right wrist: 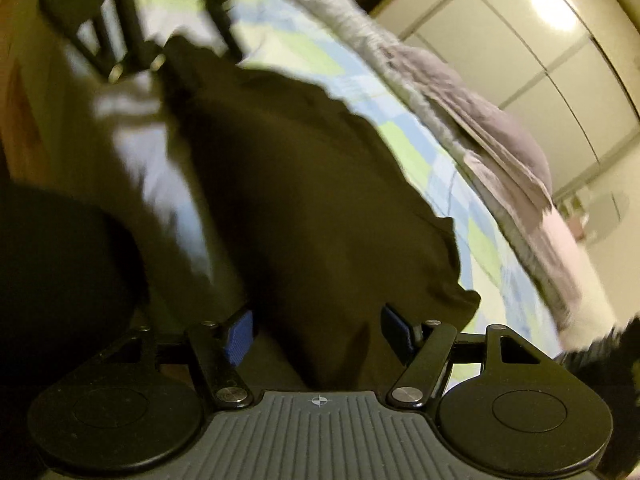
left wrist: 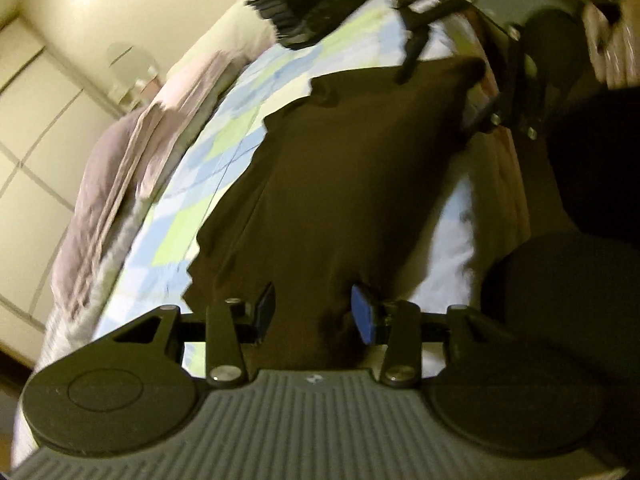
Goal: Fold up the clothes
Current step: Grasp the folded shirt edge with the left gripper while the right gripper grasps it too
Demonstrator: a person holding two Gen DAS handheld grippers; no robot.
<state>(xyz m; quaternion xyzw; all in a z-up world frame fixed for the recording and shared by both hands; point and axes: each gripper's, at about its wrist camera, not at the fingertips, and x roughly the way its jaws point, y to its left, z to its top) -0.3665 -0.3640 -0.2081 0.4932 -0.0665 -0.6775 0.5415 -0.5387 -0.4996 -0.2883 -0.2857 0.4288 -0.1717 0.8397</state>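
You have the dark brown garment (left wrist: 340, 184) lying on the bed (left wrist: 192, 184), spread over the checked blue and green cover, and it is the landmark for all the rest. It looks like one rather flat piece with uneven edges, so I judge the folding is somewhere in the middle: the cloth is laid down, but it is not yet a small neat packet.

Your left gripper (left wrist: 314, 314) stands at one end of the garment with its jaws partly open; cloth lies in the gap between them, but the pads do not press it. Your right gripper (right wrist: 316, 330) is at the opposite end, its jaws wider apart, also with cloth between them and no grip.

Beyond the garment, near the far edge of the bed, lies a grey and pink pile of bedding (right wrist: 500, 136). Past one end of the garment something black (left wrist: 288, 4) lies on the bed; it is too blurred to name.

What remains, I think, is to fold the garment again and smooth it.
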